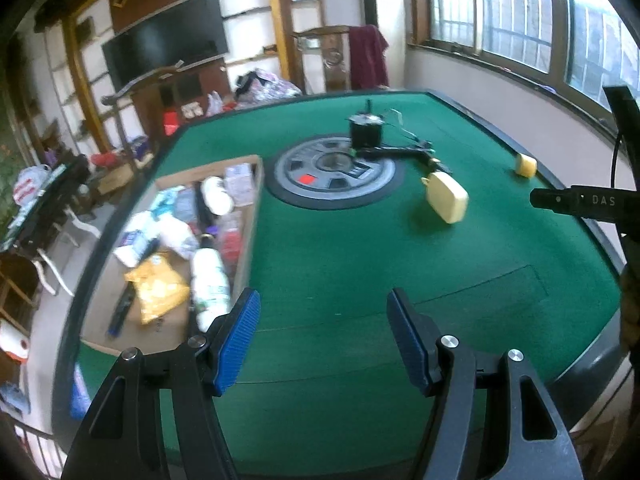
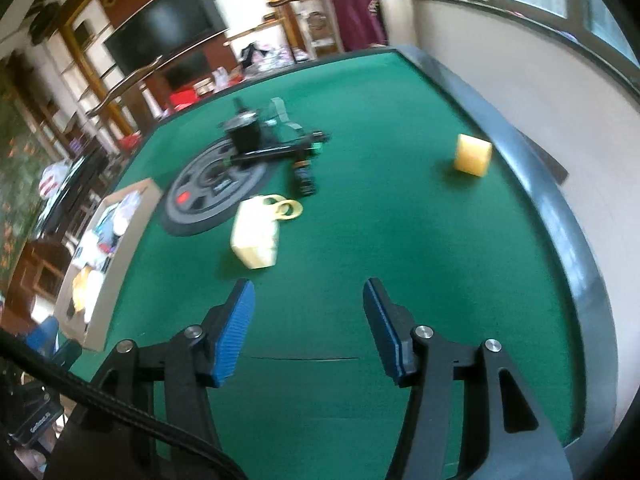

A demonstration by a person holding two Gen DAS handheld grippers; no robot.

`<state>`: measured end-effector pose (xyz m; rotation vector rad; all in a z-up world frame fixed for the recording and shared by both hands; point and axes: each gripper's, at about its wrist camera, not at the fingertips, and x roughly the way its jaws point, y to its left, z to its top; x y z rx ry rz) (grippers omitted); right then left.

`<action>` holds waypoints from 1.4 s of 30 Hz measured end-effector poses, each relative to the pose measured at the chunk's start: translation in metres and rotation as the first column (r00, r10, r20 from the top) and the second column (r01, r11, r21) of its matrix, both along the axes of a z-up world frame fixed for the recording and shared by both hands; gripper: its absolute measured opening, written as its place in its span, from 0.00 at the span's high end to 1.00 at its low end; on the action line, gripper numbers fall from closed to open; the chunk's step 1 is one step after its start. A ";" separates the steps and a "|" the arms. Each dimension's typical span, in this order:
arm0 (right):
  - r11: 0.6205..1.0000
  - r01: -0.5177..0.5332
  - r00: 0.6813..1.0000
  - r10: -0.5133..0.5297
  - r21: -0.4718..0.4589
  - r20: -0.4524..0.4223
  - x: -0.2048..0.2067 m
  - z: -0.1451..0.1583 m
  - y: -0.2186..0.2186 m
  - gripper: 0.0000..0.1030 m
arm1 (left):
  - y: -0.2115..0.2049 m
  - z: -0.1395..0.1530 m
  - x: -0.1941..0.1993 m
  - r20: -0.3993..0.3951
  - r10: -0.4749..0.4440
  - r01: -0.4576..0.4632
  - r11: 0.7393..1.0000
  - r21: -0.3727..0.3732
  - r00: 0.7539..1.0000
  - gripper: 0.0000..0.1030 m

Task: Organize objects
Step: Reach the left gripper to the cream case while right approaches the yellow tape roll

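A pale yellow case with loop handles (image 1: 447, 197) (image 2: 256, 233) lies on the green table (image 1: 340, 264) (image 2: 380, 220). A small yellow block (image 1: 525, 165) (image 2: 473, 155) sits near the table's right edge. A cardboard box (image 1: 248, 224) (image 2: 120, 256) at the left holds a white bottle (image 1: 210, 284), a yellow packet (image 1: 158, 286) and several other items. My left gripper (image 1: 322, 336) is open and empty above bare felt beside the box. My right gripper (image 2: 306, 328) is open and empty, just short of the yellow case.
A grey round weight plate (image 1: 334, 174) (image 2: 216, 188) lies mid-table with a black cylinder (image 1: 365, 131) (image 2: 244, 132) and a black arm-like fixture (image 1: 416, 152) (image 2: 280, 152) on it. The table's dark raised rim (image 2: 560, 216) runs along the right. Room clutter stands beyond.
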<state>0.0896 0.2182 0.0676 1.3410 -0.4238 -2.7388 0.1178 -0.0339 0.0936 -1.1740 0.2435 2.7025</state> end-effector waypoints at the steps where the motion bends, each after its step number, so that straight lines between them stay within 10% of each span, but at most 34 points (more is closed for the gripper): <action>1: 1.000 0.017 1.000 -0.017 -0.004 0.004 0.000 -0.002 0.008 0.45 | 0.003 -0.001 -0.003 0.007 -0.006 0.006 1.000 0.005 1.000 0.42; 10: 0.999 0.037 0.999 -0.037 -0.007 0.000 -0.041 -0.008 0.021 0.45 | 0.025 -0.007 -0.024 0.085 -0.033 0.023 0.993 0.115 0.996 0.42; 19: 0.944 0.327 0.944 -0.328 -0.039 -0.039 -0.053 0.012 0.143 0.40 | 0.039 -0.007 -0.054 0.102 -0.037 0.017 0.983 0.184 0.994 0.37; 30: 0.948 0.307 0.951 -0.301 -0.090 0.068 -0.092 -0.036 0.147 0.40 | 0.109 -0.025 -0.114 0.142 -0.055 0.027 0.981 0.192 0.988 0.37; 42: 0.954 0.299 0.953 -0.298 -0.009 0.060 -0.126 -0.055 0.139 0.40 | 0.174 -0.063 -0.145 0.088 -0.067 0.068 0.998 -0.012 0.994 0.37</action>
